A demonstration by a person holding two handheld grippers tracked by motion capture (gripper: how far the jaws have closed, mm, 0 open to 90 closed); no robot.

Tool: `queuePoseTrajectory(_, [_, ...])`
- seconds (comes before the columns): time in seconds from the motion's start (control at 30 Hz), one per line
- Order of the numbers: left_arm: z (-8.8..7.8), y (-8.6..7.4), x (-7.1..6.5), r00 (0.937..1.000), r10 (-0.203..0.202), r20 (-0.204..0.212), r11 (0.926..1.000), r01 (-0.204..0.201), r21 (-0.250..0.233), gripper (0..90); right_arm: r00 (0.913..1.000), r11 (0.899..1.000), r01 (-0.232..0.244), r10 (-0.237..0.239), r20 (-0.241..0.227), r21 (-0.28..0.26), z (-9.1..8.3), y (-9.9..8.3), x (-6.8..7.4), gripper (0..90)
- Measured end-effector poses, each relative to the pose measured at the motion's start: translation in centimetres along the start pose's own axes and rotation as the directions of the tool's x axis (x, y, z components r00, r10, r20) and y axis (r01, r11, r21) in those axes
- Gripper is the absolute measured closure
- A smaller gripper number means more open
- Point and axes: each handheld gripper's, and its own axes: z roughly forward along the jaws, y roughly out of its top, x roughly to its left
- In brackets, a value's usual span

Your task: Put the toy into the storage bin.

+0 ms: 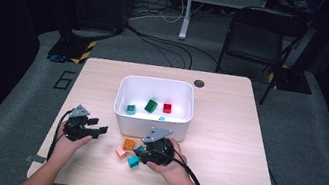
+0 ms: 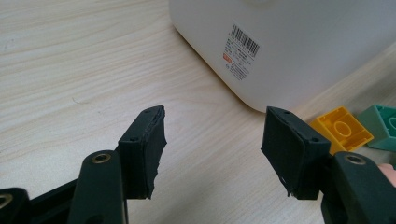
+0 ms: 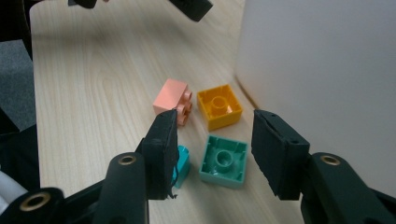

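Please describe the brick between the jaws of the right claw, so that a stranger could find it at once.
Start at the white tub in the middle of the table. Four small bricks lie on the wood before its near wall. The wanted one is the green brick, lying upside down with its hollow side up, nearer the person than the orange brick.

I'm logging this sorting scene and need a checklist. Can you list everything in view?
Table: one, light wood, centre of the high view.
Bin: one, white, mid-table.
Bricks in the bin: dark green, red, teal, and a small light blue piece.
Bricks on the table in front of the bin: orange, pink, mint green, turquoise.
Chair: one, black, behind the table.
Cables: several, on the grey floor.
Left gripper: black, jaws open, nothing between them.
Right gripper: black, jaws open over the mint green brick, not touching it.
Hands: left, right.
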Motion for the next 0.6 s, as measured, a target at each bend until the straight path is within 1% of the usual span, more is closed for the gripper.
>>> queuePoseTrajectory(0.03, [0.0,0.0,0.0,1.0,0.0,0.0,1.0,0.0,0.0,38.8,0.9999,1.0,-0.011,0.011,-0.004,0.004,0.2,-0.1,0.1,50.6])
queuePoseTrajectory(0.07, [0.0,0.0,0.0,1.0,0.002,0.002,1.0,-0.002,0.0,38.8,1.0,1.0,0.0,0.0,-0.01,0.009,0.5,-0.3,0.2,50.6])
queuePoseTrajectory(0.1, [0.0,0.0,0.0,1.0,0.007,0.002,1.0,-0.007,0.005,38.8,0.9999,1.0,-0.003,0.003,-0.011,0.013,0.7,-0.4,0.3,50.6])
queuePoseTrajectory(0.17, [0.0,0.0,0.0,1.0,-0.001,0.001,1.0,0.001,-0.002,38.8,0.9998,1.0,-0.004,0.004,-0.018,0.021,1.0,-0.7,0.5,50.5])
queuePoseTrajectory(0.27, [0.0,0.0,0.0,1.0,0.001,0.002,1.0,-0.001,-0.001,38.8,0.9997,1.0,-0.008,0.009,-0.022,0.016,1.3,-1.1,0.7,50.4])
queuePoseTrajectory(0.3, [-0.1,0.0,0.1,1.0,0.008,0.002,1.0,-0.008,0.004,38.8,0.9996,1.0,-0.015,0.016,-0.024,0.014,1.3,-1.2,0.8,50.4])
queuePoseTrajectory(0.33, [-0.1,-0.1,0.1,1.0,0.005,0.001,1.0,-0.005,0.003,38.8,0.9995,1.0,-0.019,0.019,-0.026,0.012,1.4,-1.2,0.8,50.4])
queuePoseTrajectory(0.4, [0.0,-0.1,0.0,1.0,-0.004,-0.001,1.0,0.004,-0.002,38.8,0.9993,1.0,-0.019,0.019,-0.031,0.019,1.6,-1.4,1.0,50.3])
queuePoseTrajectory(0.47, [-0.1,-0.1,0.1,1.0,0.003,-0.001,1.0,-0.003,0.003,38.8,0.9988,0.999,-0.015,0.017,-0.047,0.031,1.8,-1.5,1.2,50.4])
queuePoseTrajectory(0.5, [-0.1,-0.1,0.1,1.0,-0.006,-0.003,1.0,0.006,-0.004,38.8,0.9986,0.999,-0.019,0.021,-0.049,0.039,1.9,-1.6,1.3,50.4])
queuePoseTrajectory(0.53, [-0.1,-0.1,0.1,1.0,-0.008,-0.003,1.0,0.008,-0.004,38.8,0.9984,0.999,-0.014,0.016,-0.054,0.041,2.0,-1.7,1.4,50.4])
queuePoseTrajectory(0.6, [-0.1,-0.1,0.1,0.9999,-0.01,-0.003,0.9999,0.01,-0.003,38.8,0.9978,0.998,-0.021,0.024,-0.062,0.055,2.2,-1.8,1.7,50.4])
